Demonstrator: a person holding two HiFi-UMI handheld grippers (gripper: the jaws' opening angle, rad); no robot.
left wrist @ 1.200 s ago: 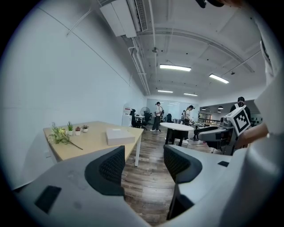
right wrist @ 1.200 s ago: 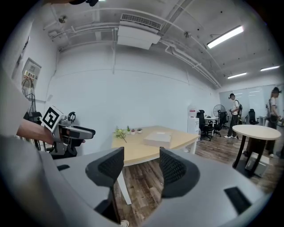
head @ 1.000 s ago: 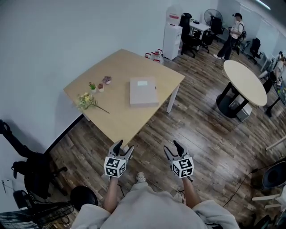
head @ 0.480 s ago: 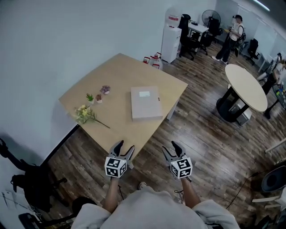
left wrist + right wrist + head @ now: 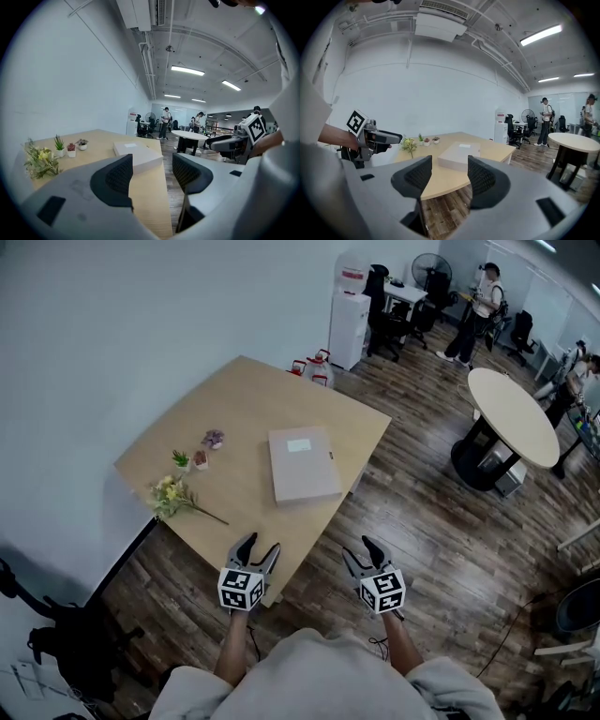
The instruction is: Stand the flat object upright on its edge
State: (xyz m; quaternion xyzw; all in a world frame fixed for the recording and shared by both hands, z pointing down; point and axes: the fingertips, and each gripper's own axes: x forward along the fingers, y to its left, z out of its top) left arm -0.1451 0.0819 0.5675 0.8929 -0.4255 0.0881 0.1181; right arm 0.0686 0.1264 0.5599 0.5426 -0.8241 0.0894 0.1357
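An open office with a dark wood-plank floor (image 5: 412, 521) and a plain pale wall (image 5: 112, 324). A square light-wood table (image 5: 253, 395) stands against the wall, one corner pointing toward the person wearing the camera. Farther right is a round table (image 5: 514, 413) on a dark base. Beyond the square table a white water dispenser (image 5: 347, 315) stands by the wall, with desk chairs and two standing people (image 5: 473, 298) far behind.

A flat grey box (image 5: 302, 463) lies on its broad face on the square table, right of centre, a small white label on its top. Nothing touches it.

At the bottom of the head view, two forearms reach forward, each holding a gripper with a marker cube. The left gripper (image 5: 260, 544) hovers at the table's near corner, its jaws well apart with nothing between them. The right gripper (image 5: 359, 551) hovers over the floor just beside that corner, its jaws likewise apart and empty. Both are well short of the box.

On the table's left side lie a spray of yellow flowers (image 5: 169, 498) and, beyond it, three tiny potted plants (image 5: 200, 459).
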